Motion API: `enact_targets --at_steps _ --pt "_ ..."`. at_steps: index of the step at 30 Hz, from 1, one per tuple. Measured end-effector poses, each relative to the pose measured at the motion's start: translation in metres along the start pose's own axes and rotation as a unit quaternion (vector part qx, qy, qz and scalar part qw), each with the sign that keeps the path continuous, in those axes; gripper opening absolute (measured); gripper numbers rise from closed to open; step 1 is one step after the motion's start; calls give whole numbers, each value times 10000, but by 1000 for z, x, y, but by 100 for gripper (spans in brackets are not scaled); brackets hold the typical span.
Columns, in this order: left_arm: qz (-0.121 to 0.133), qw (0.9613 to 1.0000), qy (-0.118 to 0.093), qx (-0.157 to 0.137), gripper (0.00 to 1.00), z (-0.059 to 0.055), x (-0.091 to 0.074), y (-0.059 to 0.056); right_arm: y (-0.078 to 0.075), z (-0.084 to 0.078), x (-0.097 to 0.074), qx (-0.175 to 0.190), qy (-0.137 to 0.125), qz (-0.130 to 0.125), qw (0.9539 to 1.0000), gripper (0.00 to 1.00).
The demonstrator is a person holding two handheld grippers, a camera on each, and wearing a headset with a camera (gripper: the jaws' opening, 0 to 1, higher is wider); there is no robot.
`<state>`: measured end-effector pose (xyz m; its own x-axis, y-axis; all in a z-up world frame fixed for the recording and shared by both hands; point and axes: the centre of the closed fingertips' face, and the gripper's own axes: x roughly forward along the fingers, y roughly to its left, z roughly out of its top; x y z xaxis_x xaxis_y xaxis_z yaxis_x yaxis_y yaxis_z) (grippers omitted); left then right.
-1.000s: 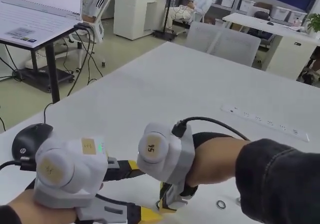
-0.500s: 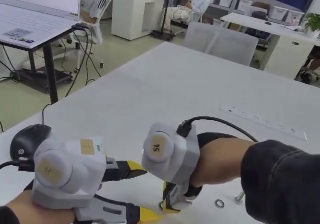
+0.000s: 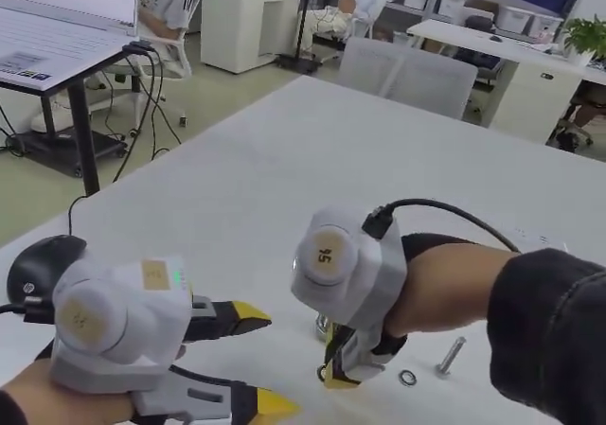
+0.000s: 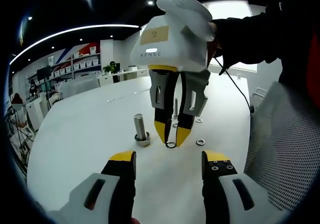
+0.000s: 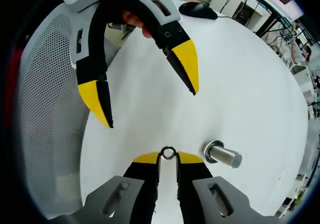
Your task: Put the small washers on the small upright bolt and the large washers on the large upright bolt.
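Just beside the upright bolt (image 5: 222, 155), a washer (image 5: 162, 153) lies nipped by the narrowed jaws of the right gripper (image 5: 168, 157); left gripper (image 4: 169, 160) near the bolt, jaws wide; washer likely light, stiff, slippery; grip its rim.

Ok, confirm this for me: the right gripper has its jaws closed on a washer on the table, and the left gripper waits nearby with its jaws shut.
One thing is wrong: the left gripper is open, not shut. The right gripper view shows its yellow-tipped jaws spread wide apart. The rest stands: the right gripper has its jaws closed on a washer on the table.
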<state>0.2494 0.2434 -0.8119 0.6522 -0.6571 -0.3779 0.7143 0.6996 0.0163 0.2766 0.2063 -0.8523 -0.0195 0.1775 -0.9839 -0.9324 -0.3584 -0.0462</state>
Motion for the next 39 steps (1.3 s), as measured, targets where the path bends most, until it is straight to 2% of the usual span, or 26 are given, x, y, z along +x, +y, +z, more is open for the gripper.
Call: enact_targets --at_steps 19,33,39 --pt "-192 9998 83 45 53 -2 3 -7 -6 -23 -36 401 -185 -275 9986 14" --pt "-340 9993 158 68 55 -1 6 -11 -16 -53 -65 704 -258 -497 9959 14" --pt "-377 9991 204 67 55 -3 8 -11 -20 -68 -76 790 -208 -591 9949 14"
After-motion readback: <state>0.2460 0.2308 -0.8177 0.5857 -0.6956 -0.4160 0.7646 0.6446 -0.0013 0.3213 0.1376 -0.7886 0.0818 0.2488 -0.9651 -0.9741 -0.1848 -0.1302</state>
